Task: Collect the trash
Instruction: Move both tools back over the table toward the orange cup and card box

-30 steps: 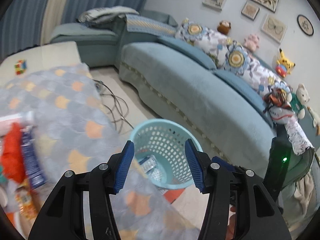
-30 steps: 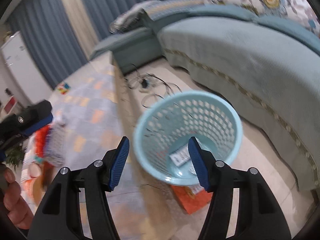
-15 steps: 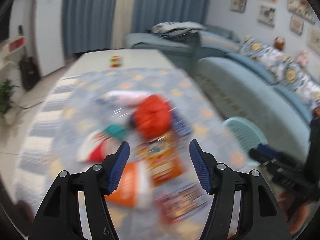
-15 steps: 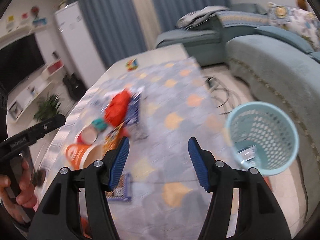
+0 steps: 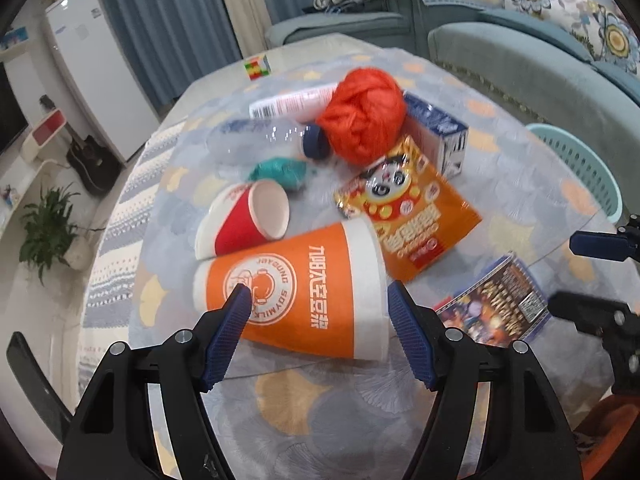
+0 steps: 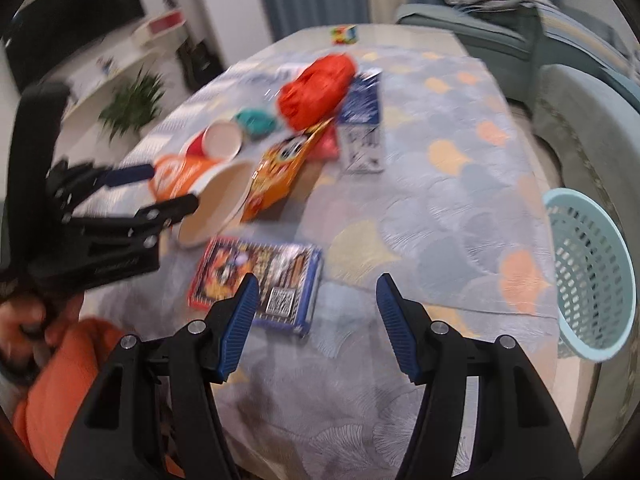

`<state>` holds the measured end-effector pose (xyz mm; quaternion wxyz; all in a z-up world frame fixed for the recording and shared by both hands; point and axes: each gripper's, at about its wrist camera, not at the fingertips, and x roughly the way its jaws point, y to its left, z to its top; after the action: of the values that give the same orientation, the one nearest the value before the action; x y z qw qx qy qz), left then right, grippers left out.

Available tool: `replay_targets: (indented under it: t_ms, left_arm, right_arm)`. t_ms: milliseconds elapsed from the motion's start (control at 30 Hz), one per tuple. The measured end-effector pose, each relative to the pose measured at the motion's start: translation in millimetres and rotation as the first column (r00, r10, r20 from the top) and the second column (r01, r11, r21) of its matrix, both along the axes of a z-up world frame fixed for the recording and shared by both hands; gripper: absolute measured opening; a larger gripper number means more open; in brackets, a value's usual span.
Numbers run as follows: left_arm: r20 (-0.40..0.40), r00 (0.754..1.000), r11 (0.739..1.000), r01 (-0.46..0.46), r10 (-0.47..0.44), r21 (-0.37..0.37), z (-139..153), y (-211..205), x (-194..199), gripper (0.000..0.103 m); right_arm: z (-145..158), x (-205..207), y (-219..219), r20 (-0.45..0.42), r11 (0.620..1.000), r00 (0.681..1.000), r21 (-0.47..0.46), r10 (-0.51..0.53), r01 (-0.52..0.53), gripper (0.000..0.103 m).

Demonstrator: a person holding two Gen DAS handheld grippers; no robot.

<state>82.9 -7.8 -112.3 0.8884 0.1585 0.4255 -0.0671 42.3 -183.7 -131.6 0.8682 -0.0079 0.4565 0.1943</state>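
Trash lies clustered on the worktop (image 5: 520, 168), which carries a grey cloth with orange patches. Left hand-held gripper (image 5: 318, 306) — released, fingers spread wide — sits over the big orange paper cup (image 5: 296, 300), which lies on its side; one fingertip shows over the cup's base end, the other just off its rim, contact not certain. Just behind the cup: a red paper cup (image 5: 244, 224), also on its side, mouth toward the camera. Beside both, an orange snack bag (image 5: 408, 216) lying flat. Farther back, a crumpled red plastic bag (image 5: 362, 116), a clear bottle (image 5: 260, 140) with a dark blue cap, a teal wad (image 5: 280, 170), and a blue-and-white carton (image 5: 440, 132).

Right hand-held gripper (image 6: 316, 306) — released too, holding nothing — hovers above the near worktop edge, with a flat colourful box (image 6: 256, 280) just ahead of its left finger. Light-blue perforated basket (image 6: 588, 272) stands off the worktop's right edge, near the sofa (image 5: 540, 64). Right wrist view is motion-blurred.
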Motion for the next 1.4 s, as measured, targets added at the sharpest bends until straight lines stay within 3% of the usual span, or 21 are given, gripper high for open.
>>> replay_targets:
  t_ms: [233, 433, 500, 600, 667, 733, 833, 933, 1000, 1133, 1167, 1400]
  left_arm:
    - [-0.033, 0.998, 0.998, -0.048, 0.046, -0.043, -5, 30, 0, 0.068]
    - [-0.067, 0.988, 0.982, -0.144, 0.137, -0.123, -10, 82, -12, 0.068]
    - [-0.073, 0.981, 0.973, -0.188, 0.179, -0.137, -12, 99, -13, 0.068]
    - [-0.091, 0.979, 0.956, -0.199, 0.183, -0.218, -8, 117, -17, 0.067]
    - [-0.122, 0.985, 0.928, -0.160, 0.125, -0.336, -2, 126, -17, 0.078]
    - [-0.148, 0.986, 0.887, -0.130, 0.070, -0.443, 3, 132, -16, 0.081]
    - [-0.170, 0.980, 0.828, -0.181, 0.105, -0.531, 6, 142, -7, 0.083]
    - [-0.229, 0.953, 0.777, -0.294, 0.197, -0.557, -3, 151, 9, 0.083]
    - [-0.249, 0.942, 0.756, -0.328, 0.223, -0.566, -9, 154, 20, 0.083]
    - [-0.283, 0.926, 0.750, -0.370, 0.249, -0.548, -21, 147, 41, 0.079]
    - [-0.289, 0.924, 0.753, -0.373, 0.250, -0.541, -24, 143, 44, 0.075]
    - [-0.282, 0.925, 0.774, -0.371, 0.256, -0.513, -29, 133, 48, 0.072]
  right_arm:
    - [-15, -3, 21, -0.024, 0.985, 0.991, -0.109, 0.134, -0.136, 0.058]
    - [-18, 10, 34, -0.020, 0.975, 0.985, -0.146, 0.169, -0.170, 0.058]
    - [-17, 17, 38, -0.006, 0.975, 0.987, -0.155, 0.162, -0.161, 0.061]
    - [-14, 27, 44, 0.017, 0.975, 0.987, -0.160, 0.159, -0.154, 0.070]
    - [-9, 32, 46, 0.039, 0.974, 0.985, -0.163, 0.165, -0.157, 0.074]
    - [-5, 35, 48, 0.055, 0.973, 0.983, -0.161, 0.177, -0.166, 0.076]
    - [-3, 42, 53, 0.071, 0.967, 0.977, -0.176, 0.201, -0.186, 0.079]
    - [-5, 45, 58, 0.056, 0.962, 0.970, -0.153, 0.237, -0.226, 0.079]
    - [-7, 46, 62, 0.054, 0.955, 0.961, -0.145, 0.270, -0.260, 0.079]
    - [-14, 56, 64, 0.038, 0.955, 0.960, -0.123, 0.276, -0.270, 0.079]
    - [-15, 59, 63, 0.036, 0.957, 0.961, -0.106, 0.275, -0.270, 0.079]
    - [-13, 57, 53, -0.007, 0.950, 0.952, -0.055, 0.307, -0.307, 0.079]
